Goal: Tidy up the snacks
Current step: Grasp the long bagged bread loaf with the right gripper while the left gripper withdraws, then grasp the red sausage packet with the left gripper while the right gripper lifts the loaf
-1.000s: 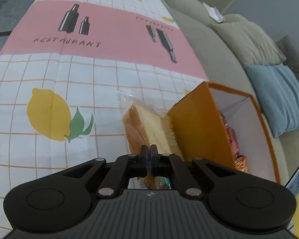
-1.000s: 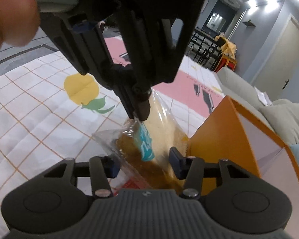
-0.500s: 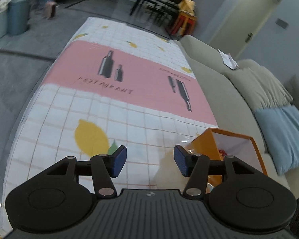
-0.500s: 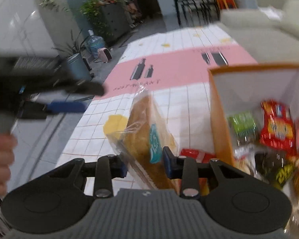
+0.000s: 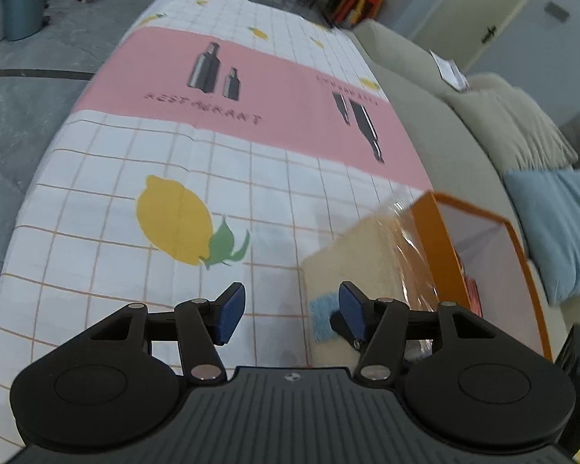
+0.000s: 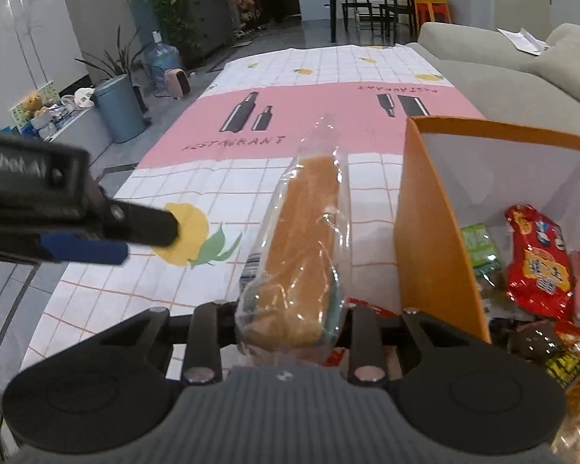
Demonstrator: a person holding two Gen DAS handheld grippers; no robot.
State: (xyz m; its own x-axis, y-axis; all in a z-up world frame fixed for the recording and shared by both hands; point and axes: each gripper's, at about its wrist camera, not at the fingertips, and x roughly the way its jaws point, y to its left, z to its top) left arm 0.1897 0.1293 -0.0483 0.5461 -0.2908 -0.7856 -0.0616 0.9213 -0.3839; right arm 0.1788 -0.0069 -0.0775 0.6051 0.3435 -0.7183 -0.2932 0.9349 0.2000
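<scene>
- Our right tongs are clamped on the wrapped cake, just left of the orange box.
- Our left tongs stand apart, holding nothing, cake to their right.
- Several snack packets already lie boxed; we judge this cake remains.

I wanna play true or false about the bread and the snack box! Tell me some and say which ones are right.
1. The right gripper is squeezing the wrapped bread. True.
2. The left gripper is holding the bread too. False: its fingers are spread apart with nothing between them.
3. The bread is already inside the orange box. False: it is outside, beside the box's orange wall.
4. The box has a red snack bag in it. True.
5. The tablecloth has strawberries on it. False: it has a yellow lemon and dark bottles.
</scene>
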